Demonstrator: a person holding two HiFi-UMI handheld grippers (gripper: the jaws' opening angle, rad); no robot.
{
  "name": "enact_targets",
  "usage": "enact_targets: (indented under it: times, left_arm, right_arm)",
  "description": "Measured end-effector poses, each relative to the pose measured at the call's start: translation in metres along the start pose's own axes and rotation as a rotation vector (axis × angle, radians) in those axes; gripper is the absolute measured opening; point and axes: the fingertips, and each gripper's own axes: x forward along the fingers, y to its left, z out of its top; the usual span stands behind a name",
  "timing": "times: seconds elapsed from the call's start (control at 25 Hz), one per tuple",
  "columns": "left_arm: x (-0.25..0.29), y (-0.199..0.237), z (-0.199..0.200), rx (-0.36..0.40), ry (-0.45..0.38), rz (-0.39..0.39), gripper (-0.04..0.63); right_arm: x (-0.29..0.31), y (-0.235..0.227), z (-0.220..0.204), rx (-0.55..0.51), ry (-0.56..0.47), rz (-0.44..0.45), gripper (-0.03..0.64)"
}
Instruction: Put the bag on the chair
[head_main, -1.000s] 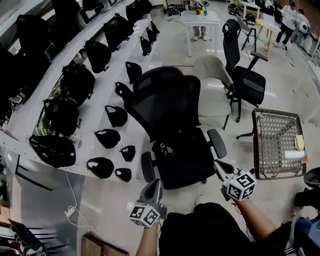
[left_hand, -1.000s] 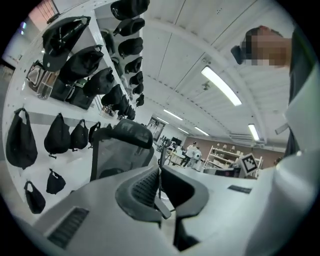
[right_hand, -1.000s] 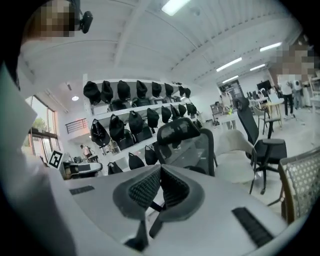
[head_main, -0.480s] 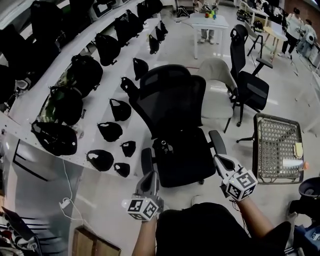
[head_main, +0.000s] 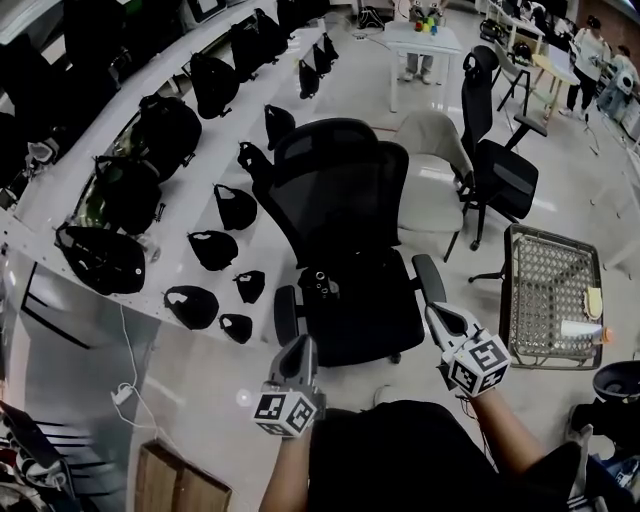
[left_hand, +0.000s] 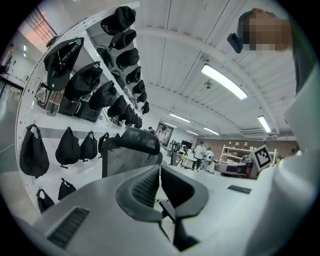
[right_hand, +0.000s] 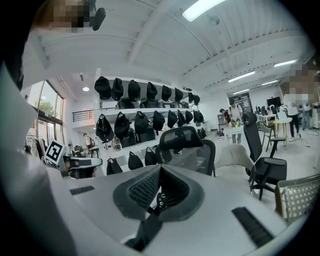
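A black mesh office chair (head_main: 345, 240) stands in the middle of the floor, its seat (head_main: 365, 315) facing me; a small dark object (head_main: 320, 283) lies at the seat's left edge. Several black bags (head_main: 192, 306) sit on the white tiered shelves (head_main: 200, 180) to the left. My left gripper (head_main: 300, 350) hangs shut and empty just before the seat's left corner. My right gripper (head_main: 438, 318) is shut and empty beside the right armrest. In the left gripper view the shut jaws (left_hand: 160, 168) point at the chair (left_hand: 131, 149). The right gripper (right_hand: 160, 168) faces the chair (right_hand: 186, 146) too.
A second black office chair (head_main: 495, 160) and a beige chair (head_main: 432, 165) stand behind the mesh one. A wire basket (head_main: 553, 290) sits on the right. A white table (head_main: 425, 42) and people are at the far end. A cardboard box (head_main: 180, 486) lies at bottom left.
The head view has drifted a little, so the chair and shelves sit slightly higher and further left. Both grippers stay shut and nearly still in front of the chair.
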Motion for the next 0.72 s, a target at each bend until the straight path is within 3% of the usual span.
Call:
enact_targets:
  times: [0.2,0.72]
  left_arm:
    - [-0.005,-0.001,-0.002,0.027,0.005,0.013,0.016]
    - [-0.027,0.018,-0.008,-0.005,0.012,0.013,0.015]
  right_arm:
    - [-0.004,-0.009,-0.009,0.005,0.003,-0.024,0.0]
    - [0.002,0.015,-0.022,-0.002,0.035,-0.037,0.0]
